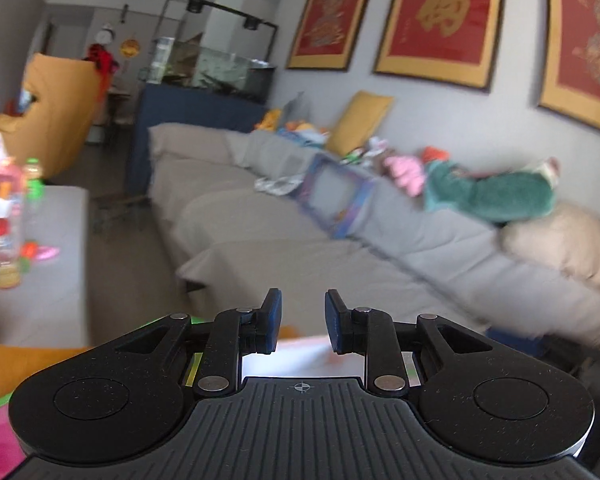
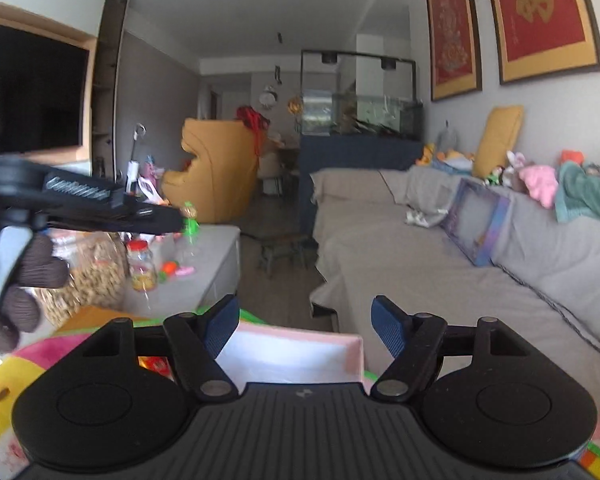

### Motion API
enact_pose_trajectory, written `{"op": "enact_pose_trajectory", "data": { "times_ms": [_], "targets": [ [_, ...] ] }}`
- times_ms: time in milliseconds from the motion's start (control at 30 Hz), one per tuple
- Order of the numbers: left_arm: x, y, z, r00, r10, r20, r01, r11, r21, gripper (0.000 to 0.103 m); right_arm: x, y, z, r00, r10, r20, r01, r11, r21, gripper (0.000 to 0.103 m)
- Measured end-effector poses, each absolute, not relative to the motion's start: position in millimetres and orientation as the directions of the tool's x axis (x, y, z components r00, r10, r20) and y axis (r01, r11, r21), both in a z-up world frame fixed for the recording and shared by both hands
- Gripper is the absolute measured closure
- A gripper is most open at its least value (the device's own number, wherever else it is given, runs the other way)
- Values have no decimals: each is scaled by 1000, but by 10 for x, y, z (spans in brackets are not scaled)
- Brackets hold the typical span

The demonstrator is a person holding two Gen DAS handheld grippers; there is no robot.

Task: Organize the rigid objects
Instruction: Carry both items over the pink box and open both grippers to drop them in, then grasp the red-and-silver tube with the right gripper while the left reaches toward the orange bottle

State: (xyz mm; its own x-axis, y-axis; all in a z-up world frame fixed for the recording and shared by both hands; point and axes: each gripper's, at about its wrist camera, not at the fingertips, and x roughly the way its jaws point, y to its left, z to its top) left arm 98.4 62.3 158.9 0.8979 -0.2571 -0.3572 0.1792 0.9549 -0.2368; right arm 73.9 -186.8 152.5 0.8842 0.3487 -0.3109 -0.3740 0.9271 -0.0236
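Left gripper [image 1: 303, 322] raised, jaws parted by a narrow gap, nothing between; right gripper [image 2: 304, 330] spread wide, also empty. Below both, pink-rimmed white box [image 2: 300, 354] on the colourful play mat [image 2: 28, 364], partly hidden behind the fingers. Left gripper seen again in the right wrist view, gloved hand [image 2: 24, 292] wrapped round its handle, blocking part of the low grey table [image 2: 216, 264]. On that table: red-lidded snack jar [image 2: 141, 266], big bag of nuts [image 2: 92, 280], green bottle [image 2: 190, 224], small orange and pink toys [image 2: 176, 269]. Grey sofa [image 2: 400, 264] to the right with purple-framed box [image 2: 478, 226] leaning on the backrest, plush toys [image 2: 538, 184] and green towel [image 2: 588, 196] on top, yellow cushion [image 2: 498, 140]. Yellow armchair [image 2: 216, 172] and aquarium [image 2: 360, 114] farther back, all well apart from the grippers.
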Motion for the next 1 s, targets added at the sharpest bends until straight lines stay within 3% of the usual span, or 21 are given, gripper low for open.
{"op": "enact_pose_trajectory", "data": {
  "times_ms": [200, 333, 600, 700, 800, 1000],
  "targets": [
    [448, 1145, 939, 865, -144, -480, 58, 980, -189, 76, 966, -1769, 1228, 821, 349, -451, -385, 923, 14, 29],
    [41, 1472, 714, 838, -3, -545, -69, 991, -111, 76, 1023, -1521, 1096, 753, 409, -515, -460, 888, 34, 29],
    [-491, 1684, 483, 750, -127, -649, -15, 978, -209, 76, 697, -704, 1004, 628, 553, -547, -642, 766, 38, 30],
    [-526, 1506, 397, 750, -92, -655, -26, 985, -168, 76, 598, -422, 956, 585, 575, -572, -679, 733, 43, 32],
    [-523, 1418, 385, 765, -80, -639, -22, 989, -149, 76, 568, -208, 918, 564, 572, -595, -692, 721, 37, 41],
    [-471, 1582, 477, 802, -91, -591, -42, 977, -207, 76, 1143, 245, 1126, 470, 569, -674, -695, 710, 114, 41]
  ]
}}
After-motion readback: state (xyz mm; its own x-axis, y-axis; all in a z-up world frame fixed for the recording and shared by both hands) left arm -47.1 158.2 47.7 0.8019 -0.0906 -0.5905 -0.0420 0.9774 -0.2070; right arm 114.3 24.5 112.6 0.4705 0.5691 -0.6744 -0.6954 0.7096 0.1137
